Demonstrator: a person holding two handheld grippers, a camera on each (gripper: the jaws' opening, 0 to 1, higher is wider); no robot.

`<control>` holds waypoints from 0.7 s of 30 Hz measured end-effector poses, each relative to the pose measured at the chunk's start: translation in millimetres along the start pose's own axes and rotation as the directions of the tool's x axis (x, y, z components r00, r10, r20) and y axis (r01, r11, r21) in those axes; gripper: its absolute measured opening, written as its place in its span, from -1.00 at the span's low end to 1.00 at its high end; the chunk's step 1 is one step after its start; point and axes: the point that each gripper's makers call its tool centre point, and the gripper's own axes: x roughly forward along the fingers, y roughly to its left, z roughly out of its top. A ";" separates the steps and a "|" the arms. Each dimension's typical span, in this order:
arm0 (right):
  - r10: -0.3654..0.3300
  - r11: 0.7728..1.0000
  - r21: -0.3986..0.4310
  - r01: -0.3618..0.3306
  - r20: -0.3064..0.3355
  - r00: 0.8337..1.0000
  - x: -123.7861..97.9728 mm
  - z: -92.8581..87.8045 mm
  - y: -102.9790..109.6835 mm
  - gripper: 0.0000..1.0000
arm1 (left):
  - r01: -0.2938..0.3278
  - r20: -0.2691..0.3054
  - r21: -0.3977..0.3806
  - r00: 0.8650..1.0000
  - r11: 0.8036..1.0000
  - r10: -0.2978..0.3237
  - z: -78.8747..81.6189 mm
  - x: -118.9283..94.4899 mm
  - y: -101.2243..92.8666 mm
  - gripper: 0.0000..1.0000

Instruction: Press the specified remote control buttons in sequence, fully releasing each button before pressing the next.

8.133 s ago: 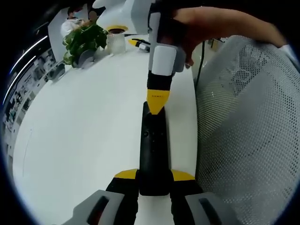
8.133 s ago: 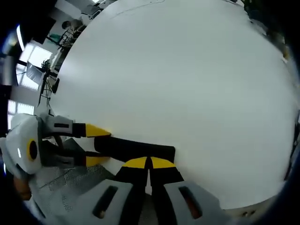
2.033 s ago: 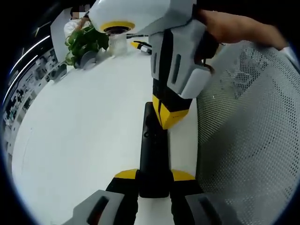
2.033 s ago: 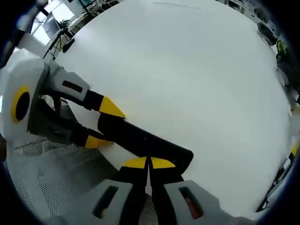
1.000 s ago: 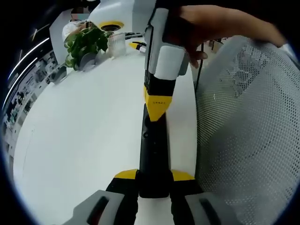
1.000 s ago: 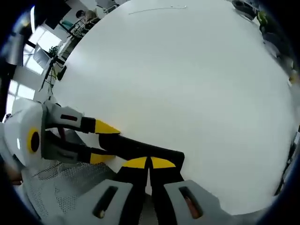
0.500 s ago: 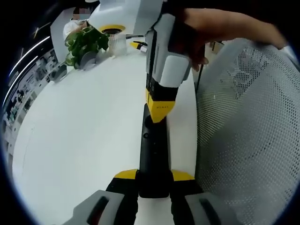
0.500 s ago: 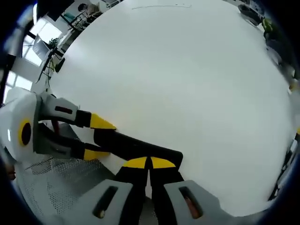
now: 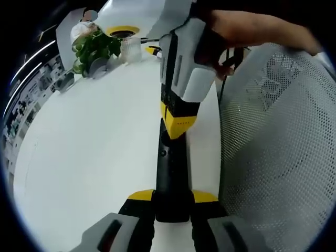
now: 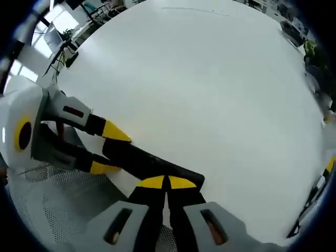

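Clamping the remote point(image 9: 171, 173), left tongs point(image 9: 172, 198); right tongs point(image 9: 177, 128) pinched together atop it, potted plant point(image 9: 93, 48) beyond.

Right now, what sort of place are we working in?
Probably an office or lab: a large white table, a potted plant at its far end, a white mesh chair back, and shelving or equipment along the left wall.

Both views close over white table point(image 9: 94, 142), sharing remote point(image 10: 152, 164)
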 end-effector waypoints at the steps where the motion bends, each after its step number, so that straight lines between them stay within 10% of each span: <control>1: -0.001 1.000 -0.002 0.001 0.002 1.000 -0.2 -0.1 -0.5 -1.00 | 0.000 -0.001 0.001 1.000 1.000 0.000 0.1 0.0 0.0 -0.50; 21: 0.084 0.983 0.162 -0.083 0.000 0.996 -3.3 -4.7 -0.7 -1.00 | -0.006 -0.016 0.016 1.000 1.000 0.006 2.4 1.8 -2.8 -0.51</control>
